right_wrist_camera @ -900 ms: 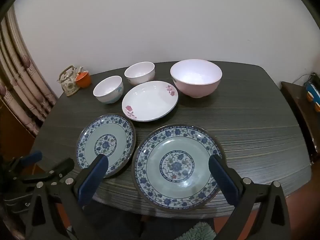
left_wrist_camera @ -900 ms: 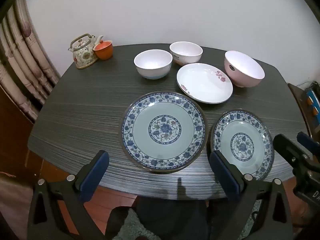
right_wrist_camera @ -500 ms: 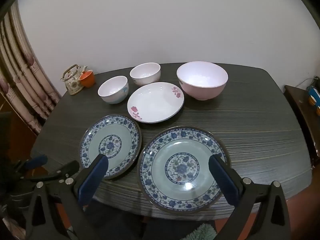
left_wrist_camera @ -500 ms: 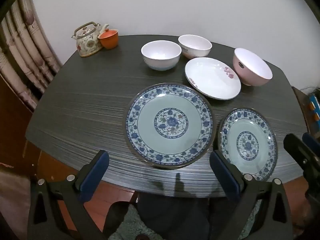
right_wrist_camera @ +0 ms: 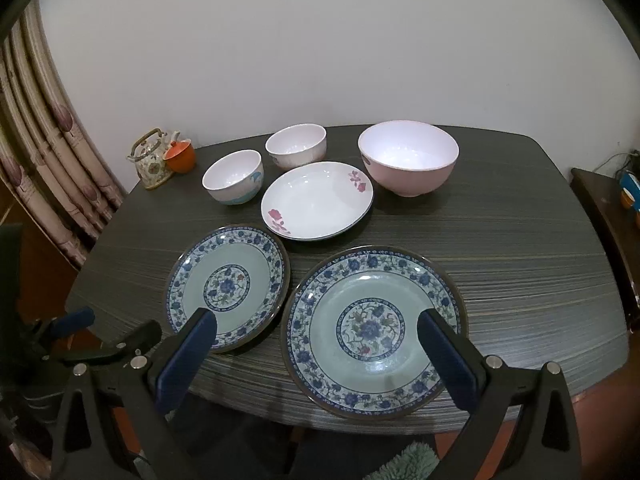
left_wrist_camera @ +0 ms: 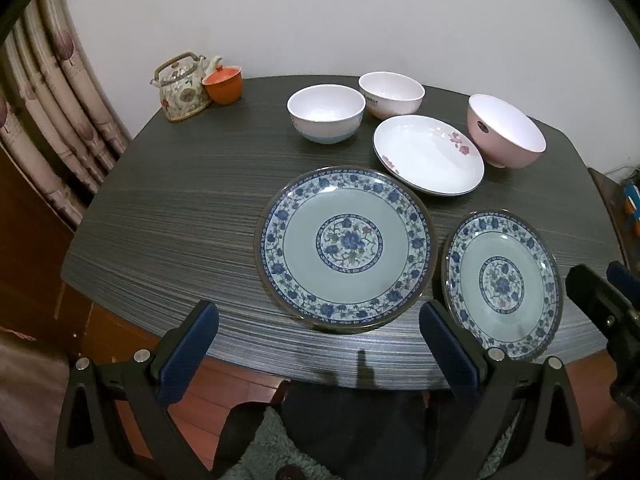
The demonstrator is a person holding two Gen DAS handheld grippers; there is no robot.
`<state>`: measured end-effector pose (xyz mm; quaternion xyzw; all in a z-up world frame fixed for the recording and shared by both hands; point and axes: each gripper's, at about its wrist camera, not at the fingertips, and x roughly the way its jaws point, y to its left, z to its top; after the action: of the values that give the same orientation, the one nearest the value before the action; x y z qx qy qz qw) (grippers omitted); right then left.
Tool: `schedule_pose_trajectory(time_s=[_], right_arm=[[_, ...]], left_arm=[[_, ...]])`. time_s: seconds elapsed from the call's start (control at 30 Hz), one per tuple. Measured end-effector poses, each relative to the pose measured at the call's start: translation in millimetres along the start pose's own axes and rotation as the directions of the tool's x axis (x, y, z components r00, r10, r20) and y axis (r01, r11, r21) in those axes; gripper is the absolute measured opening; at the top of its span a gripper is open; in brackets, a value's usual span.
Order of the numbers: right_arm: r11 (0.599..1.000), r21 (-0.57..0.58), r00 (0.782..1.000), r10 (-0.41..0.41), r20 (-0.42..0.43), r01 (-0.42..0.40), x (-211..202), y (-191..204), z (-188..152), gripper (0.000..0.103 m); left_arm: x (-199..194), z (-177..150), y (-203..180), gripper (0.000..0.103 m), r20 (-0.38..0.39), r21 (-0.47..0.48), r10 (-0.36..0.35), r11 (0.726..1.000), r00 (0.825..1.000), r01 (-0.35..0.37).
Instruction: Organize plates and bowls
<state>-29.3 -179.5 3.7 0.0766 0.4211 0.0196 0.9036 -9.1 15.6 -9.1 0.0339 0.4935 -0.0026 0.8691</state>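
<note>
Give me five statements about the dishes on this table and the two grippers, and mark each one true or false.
1. Both the left gripper and the right gripper are open and hold nothing. True.
2. The teapot stands beside the orange cup. True.
3. The white flowered plate is stacked on a blue plate. False: it lies on the table.
4. Four bowls stand there. False: three.
5. The pink bowl is the largest bowl. True.

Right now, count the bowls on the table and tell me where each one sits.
3. The pink bowl stands far right. The white bowl with a blue base sits left of the white flowered plate. The cream bowl sits behind that plate. None appears hidden.
</note>
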Motion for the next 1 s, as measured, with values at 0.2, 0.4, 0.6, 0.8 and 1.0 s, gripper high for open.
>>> schedule_pose_trajectory(time_s=[0.2,0.4,0.6,0.8,1.0], right_arm=[[1.000,-0.006,1.000,0.000,0.005,0.000,-3.4,4.0,-1.7,0.103],[1.000,-0.006,1.000,0.001,0.004,-0.001,-3.2,4.2,-4.4,0.103],[1.000,-0.002,1.000,0.003,0.004,-0.003,-3.7,4.0,-6.4,0.103],[1.000,0.002,1.000,0.005,-0.003,-0.005,-4.1,3.5,-8.3,0.103],[1.000,0.004,1.000,0.002,-0.007,-0.002,-4.4,4.5,-8.6,0.103]], left_arm=[[-5.4,-1.4,-1.3,0.100,0.017,0.005,0.009,1.000,1.000,-0.009],[-5.2,-1.8,-2.3,0.100,0.018,0.006,0.008,1.000,1.000,-0.009],[-5.3,-2.7,-1.5,0.100,0.016,-0.001,0.006,1.000,1.000,-0.006],[-4.8,-2.8,-0.4,0.100,0.011,-0.006,0.009,1.000,1.000,-0.009],[-3.5,-3.3,0.6,0.100,0.007,-0.007,0.010,1.000,1.000,-0.010]])
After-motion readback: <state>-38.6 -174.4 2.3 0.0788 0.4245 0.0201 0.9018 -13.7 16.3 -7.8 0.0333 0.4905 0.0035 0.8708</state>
